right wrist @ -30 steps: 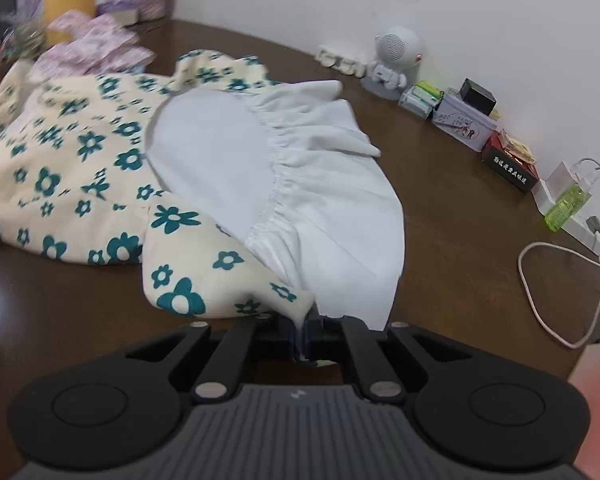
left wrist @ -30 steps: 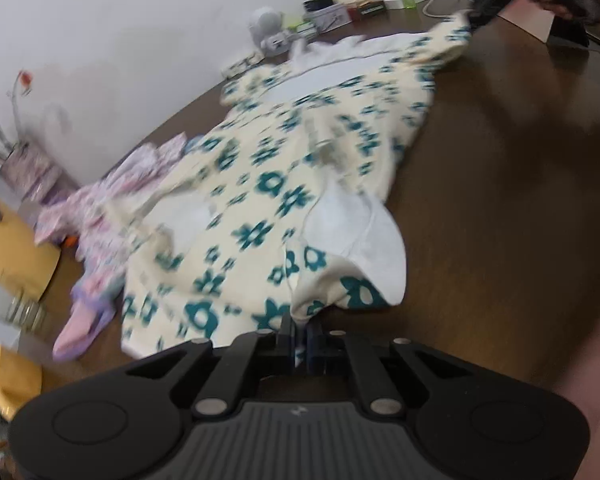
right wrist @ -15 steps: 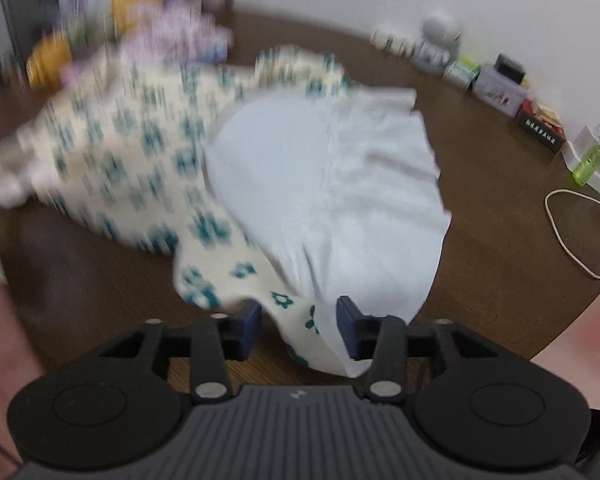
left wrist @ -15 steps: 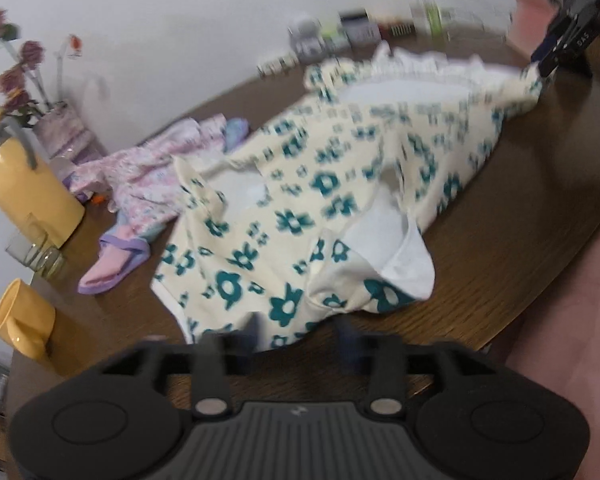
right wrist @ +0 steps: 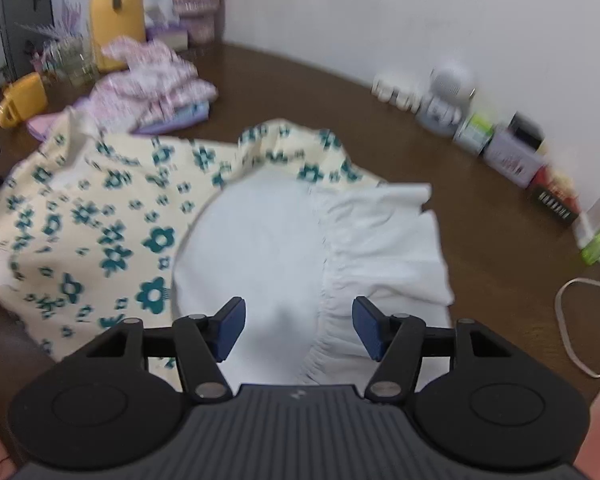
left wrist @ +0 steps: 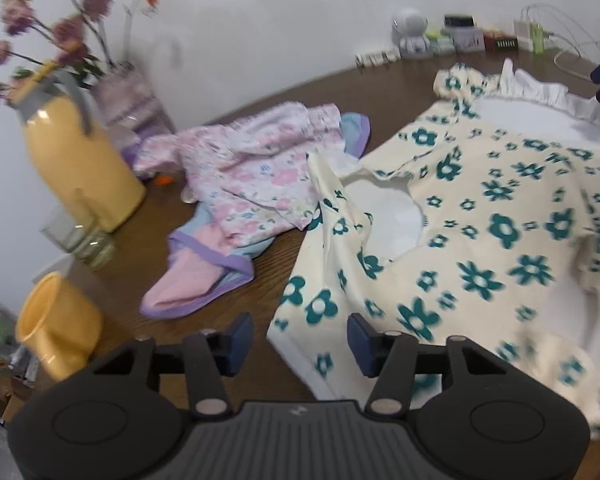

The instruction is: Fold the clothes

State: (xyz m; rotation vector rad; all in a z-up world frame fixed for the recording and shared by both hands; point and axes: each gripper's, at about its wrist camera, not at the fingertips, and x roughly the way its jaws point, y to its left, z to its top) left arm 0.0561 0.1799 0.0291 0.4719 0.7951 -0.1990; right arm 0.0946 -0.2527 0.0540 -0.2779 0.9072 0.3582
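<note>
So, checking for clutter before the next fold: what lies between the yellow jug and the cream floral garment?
The left wrist view shows a crumpled pink floral garment between the yellow jug and the cream floral garment.

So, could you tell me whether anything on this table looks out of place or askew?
The yellow cup lies tipped on its side near the table edge, and the pink floral garment sits crumpled beside the flowered dress. Nothing looks spilled.

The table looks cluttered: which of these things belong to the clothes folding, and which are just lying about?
For folding: floral dress, pink garment, left gripper, right gripper, both open.

Lying about: yellow bottle, yellow cup, flowers, white cable, small boxes.
</note>
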